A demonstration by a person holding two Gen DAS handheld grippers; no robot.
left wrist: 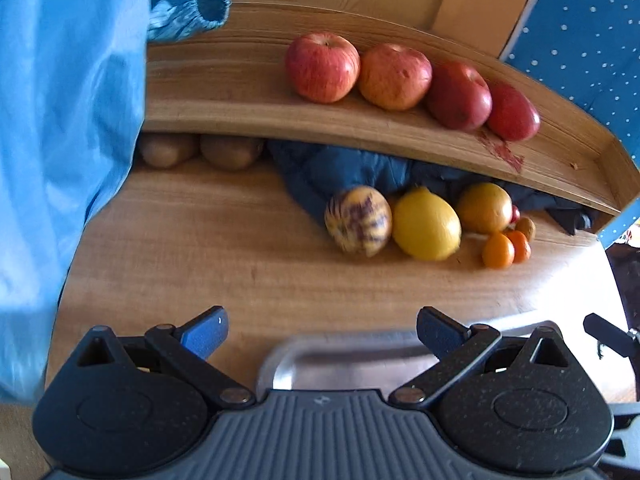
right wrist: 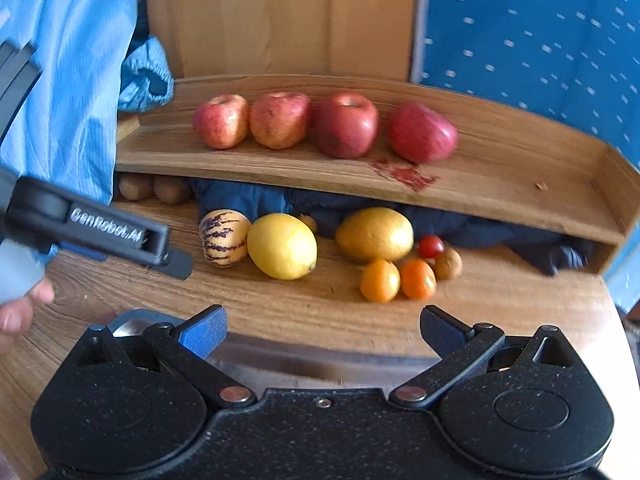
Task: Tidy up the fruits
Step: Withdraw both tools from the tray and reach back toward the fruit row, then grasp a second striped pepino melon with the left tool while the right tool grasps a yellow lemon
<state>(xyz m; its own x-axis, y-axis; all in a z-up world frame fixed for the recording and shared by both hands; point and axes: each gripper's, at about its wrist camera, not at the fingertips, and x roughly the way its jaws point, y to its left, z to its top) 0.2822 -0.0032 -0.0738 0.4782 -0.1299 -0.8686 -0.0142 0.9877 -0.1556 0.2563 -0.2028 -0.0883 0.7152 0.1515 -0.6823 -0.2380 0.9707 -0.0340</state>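
Observation:
Several red apples (left wrist: 394, 76) (right wrist: 346, 124) stand in a row on a raised wooden shelf (left wrist: 240, 92) (right wrist: 500, 184). On the table below lie a purple-striped melon (left wrist: 358, 221) (right wrist: 224, 237), a yellow lemon (left wrist: 426, 224) (right wrist: 282, 246), a golden-orange fruit (left wrist: 485, 208) (right wrist: 374, 234), two small oranges (left wrist: 505, 251) (right wrist: 396, 280), a cherry tomato (right wrist: 431, 246) and brown kiwis (left wrist: 200, 150) (right wrist: 154, 188). My left gripper (left wrist: 322, 330) is open and empty over a metal tray (left wrist: 340, 360). My right gripper (right wrist: 322, 330) is open and empty too, well short of the fruit.
A light blue garment (left wrist: 68, 128) (right wrist: 76, 80) hangs at the left. Dark blue cloth (left wrist: 340, 168) (right wrist: 260, 200) is bunched under the shelf behind the fruit. In the right wrist view the left gripper's body (right wrist: 96, 232) and a hand (right wrist: 20, 308) reach in from the left. A red stain (right wrist: 404, 174) marks the shelf.

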